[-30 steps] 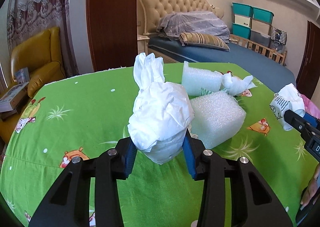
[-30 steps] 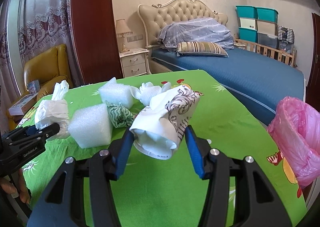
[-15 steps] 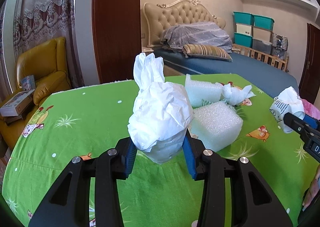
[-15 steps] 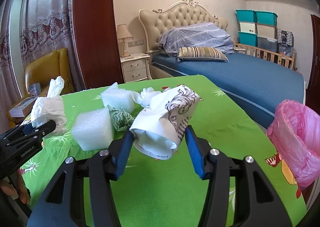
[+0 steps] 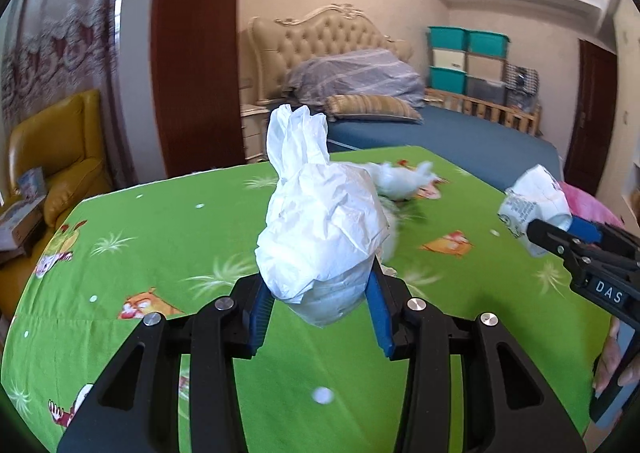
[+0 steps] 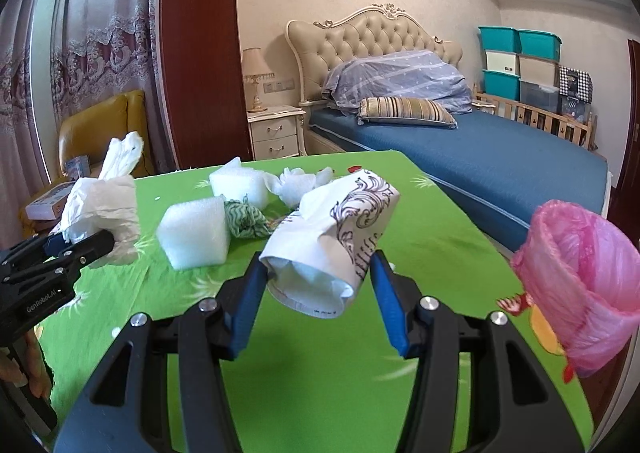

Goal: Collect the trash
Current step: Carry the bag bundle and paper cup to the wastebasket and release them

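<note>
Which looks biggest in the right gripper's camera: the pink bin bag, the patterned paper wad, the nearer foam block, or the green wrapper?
1. Patterned paper wad, though it sits closest to the lens.
2. Pink bin bag, about as big; too close to call.
3. Nearer foam block.
4. Green wrapper, clearly smallest.

foam blocks [image 5: 390,229]: mostly hidden behind white bag [image 5: 320,229] | pink bin liner [image 6: 580,285]: cut off at right edge
</note>
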The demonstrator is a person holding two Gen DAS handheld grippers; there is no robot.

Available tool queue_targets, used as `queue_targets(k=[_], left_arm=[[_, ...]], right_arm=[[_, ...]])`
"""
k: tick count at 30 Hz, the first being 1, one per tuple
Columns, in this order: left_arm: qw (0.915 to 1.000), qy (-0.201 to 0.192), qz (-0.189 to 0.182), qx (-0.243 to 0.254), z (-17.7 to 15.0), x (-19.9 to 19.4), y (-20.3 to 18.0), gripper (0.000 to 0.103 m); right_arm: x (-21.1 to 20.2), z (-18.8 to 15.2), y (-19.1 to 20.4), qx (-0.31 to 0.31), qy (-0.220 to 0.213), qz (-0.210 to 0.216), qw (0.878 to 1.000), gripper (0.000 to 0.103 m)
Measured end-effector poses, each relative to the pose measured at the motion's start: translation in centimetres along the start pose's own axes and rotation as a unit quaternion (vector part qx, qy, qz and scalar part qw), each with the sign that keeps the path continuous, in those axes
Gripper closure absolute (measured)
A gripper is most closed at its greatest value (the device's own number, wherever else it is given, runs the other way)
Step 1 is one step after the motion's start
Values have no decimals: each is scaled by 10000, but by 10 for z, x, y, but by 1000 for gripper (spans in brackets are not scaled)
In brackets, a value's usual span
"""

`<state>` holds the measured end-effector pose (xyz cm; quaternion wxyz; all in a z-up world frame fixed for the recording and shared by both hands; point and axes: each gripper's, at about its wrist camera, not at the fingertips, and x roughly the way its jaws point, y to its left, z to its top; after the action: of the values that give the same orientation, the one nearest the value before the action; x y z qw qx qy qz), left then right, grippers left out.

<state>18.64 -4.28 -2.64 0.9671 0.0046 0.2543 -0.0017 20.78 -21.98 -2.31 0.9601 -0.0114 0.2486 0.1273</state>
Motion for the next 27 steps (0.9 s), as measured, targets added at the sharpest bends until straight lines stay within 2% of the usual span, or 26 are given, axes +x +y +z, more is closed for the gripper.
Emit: queue_targets(k=[7, 27], left_arm=[[9986, 109, -366, 370, -9, -7, -35, 63], [9894, 332, -879, 1105, -17, -7, -96, 62]], right_arm=[[-28, -9, -7, -175, -62, -51, 9998, 51], [-54, -25, -43, -6, -26, -136, 9999, 51]])
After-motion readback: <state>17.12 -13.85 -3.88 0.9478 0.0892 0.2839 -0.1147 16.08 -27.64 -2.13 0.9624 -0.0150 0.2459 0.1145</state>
